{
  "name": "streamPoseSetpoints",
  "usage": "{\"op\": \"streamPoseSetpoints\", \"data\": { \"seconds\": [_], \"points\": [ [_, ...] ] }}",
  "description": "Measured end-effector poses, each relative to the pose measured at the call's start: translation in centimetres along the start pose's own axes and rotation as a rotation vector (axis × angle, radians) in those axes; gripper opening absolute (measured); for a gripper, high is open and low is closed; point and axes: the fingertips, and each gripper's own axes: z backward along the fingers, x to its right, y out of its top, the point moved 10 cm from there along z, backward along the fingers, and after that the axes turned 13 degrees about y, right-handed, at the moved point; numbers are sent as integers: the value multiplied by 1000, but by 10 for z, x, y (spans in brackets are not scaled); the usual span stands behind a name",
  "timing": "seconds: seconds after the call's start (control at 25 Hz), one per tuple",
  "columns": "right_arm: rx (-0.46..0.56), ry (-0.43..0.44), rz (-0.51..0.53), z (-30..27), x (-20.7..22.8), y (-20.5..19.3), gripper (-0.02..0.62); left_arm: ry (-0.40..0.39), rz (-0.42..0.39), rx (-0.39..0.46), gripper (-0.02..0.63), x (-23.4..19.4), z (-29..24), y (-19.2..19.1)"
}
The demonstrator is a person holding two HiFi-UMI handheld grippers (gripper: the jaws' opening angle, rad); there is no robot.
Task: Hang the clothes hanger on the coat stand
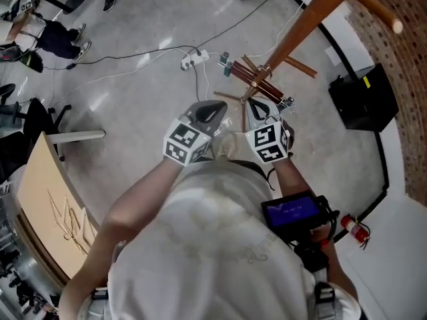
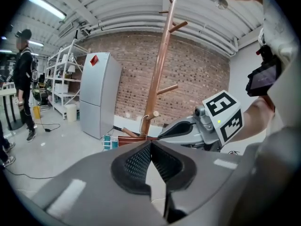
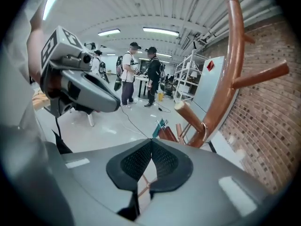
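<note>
Looks steeply down past a person's shoulders onto a grey floor [image 1: 133,79]. Shows a tall wooden coat stand [image 1: 293,32] rising ahead, with bare pegs higher up its pole.

Finds the clothes hanger [image 1: 257,80], dark reddish wood with teal clips [image 1: 223,62] at its ends, low on the stand, close to the pole. Catches its metal hook [image 3: 204,128] looped over a short low peg [image 3: 190,114], right where that peg joins the pole. Reads as hung by its own hook, with neither tool touching it.

Places the left tool [image 1: 215,112] and the right tool [image 1: 260,109] side by side just short of the hanger, both pointing toward the stand. Shows the left one closed, pads meeting at the tips, nothing between them. Shows the right one closed the same way, gripping nothing, only floor and the stand's feet visible past its pads.

Judged from this: main job apparently done, hanger on the stand and released. Little left, perhaps only backing both tools away without knocking the hanger off. Cannot confirm how securely the hook sits.

Several people standing far off in the background.
</note>
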Motion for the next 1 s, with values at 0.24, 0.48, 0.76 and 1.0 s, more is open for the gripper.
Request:
{"op": "streamPoseSetpoints", "data": {
  "seconds": [0.24,0.48,0.76,1.0],
  "points": [
    [77,123,-128,0,-13,27,14,90,37,29,2,-9,31,1],
    [188,160,-129,29,-41,60,14,187,47,139,2,-7,84,13],
    [332,230,-77,68,-82,99,14,275,52,272,2,3,147,26],
    [394,241,-119,93,-104,90,12,284,52,280,2,24,177,10]
  ]
}}
